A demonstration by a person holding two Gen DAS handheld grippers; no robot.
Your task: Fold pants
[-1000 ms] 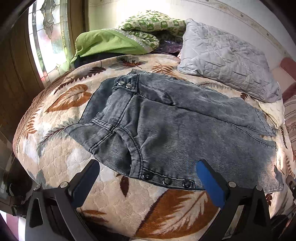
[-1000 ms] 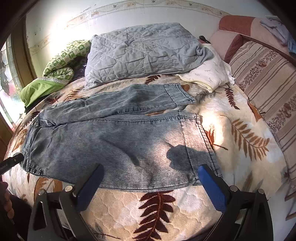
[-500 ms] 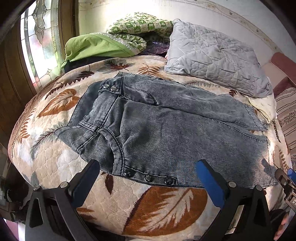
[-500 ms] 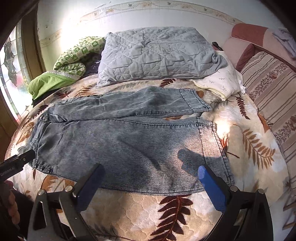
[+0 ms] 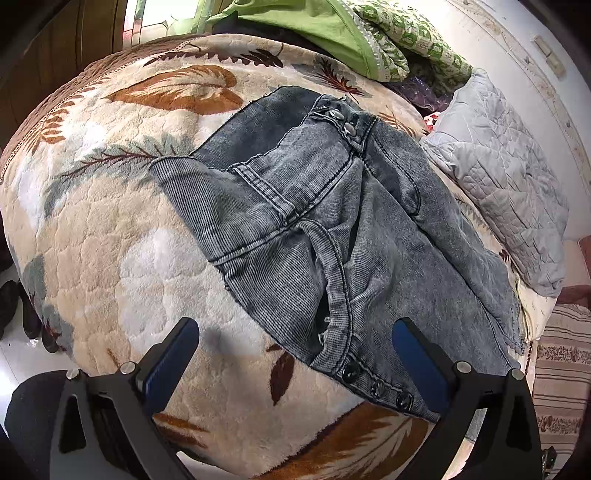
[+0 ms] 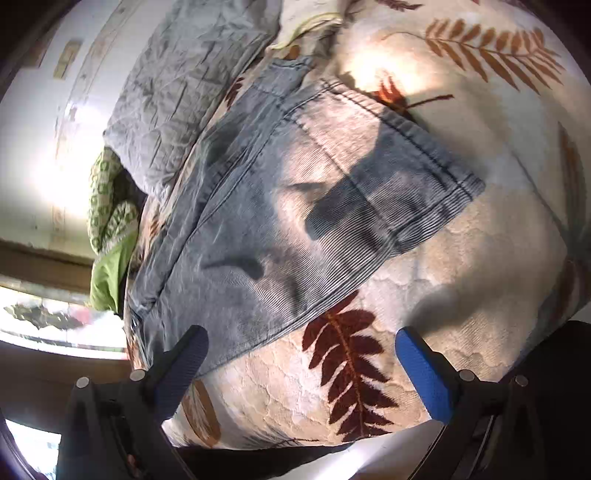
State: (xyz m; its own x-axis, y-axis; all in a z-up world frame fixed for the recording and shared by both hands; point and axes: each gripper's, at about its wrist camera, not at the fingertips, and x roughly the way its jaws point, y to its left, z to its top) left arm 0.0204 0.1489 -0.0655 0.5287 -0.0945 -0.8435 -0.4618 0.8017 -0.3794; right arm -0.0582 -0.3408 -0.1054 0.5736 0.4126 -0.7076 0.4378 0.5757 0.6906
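Observation:
Grey-blue denim pants (image 5: 332, 229) lie spread flat on a leaf-patterned blanket (image 5: 110, 229) on the bed. The left wrist view shows the waistband end with snap buttons (image 5: 376, 387) at its near corner. My left gripper (image 5: 295, 354) is open and empty, just above that corner. The right wrist view shows the pants (image 6: 295, 206) from the leg end, with the hem of the near leg (image 6: 436, 166). My right gripper (image 6: 299, 362) is open and empty, over the blanket (image 6: 461, 277) at the near edge of that leg.
A grey quilted pillow (image 5: 509, 184) and green bedding (image 5: 325, 26) lie at the far side of the bed. A striped cushion (image 5: 561, 369) is at the right. The bed's near edge drops to the floor (image 5: 14, 354). The pillow also shows in the right wrist view (image 6: 177, 74).
Both grippers have moved closer and lower toward the pants and tilted, the left toward the waistband corner, the right toward the leg hem. Both stay open. The pants have not moved.

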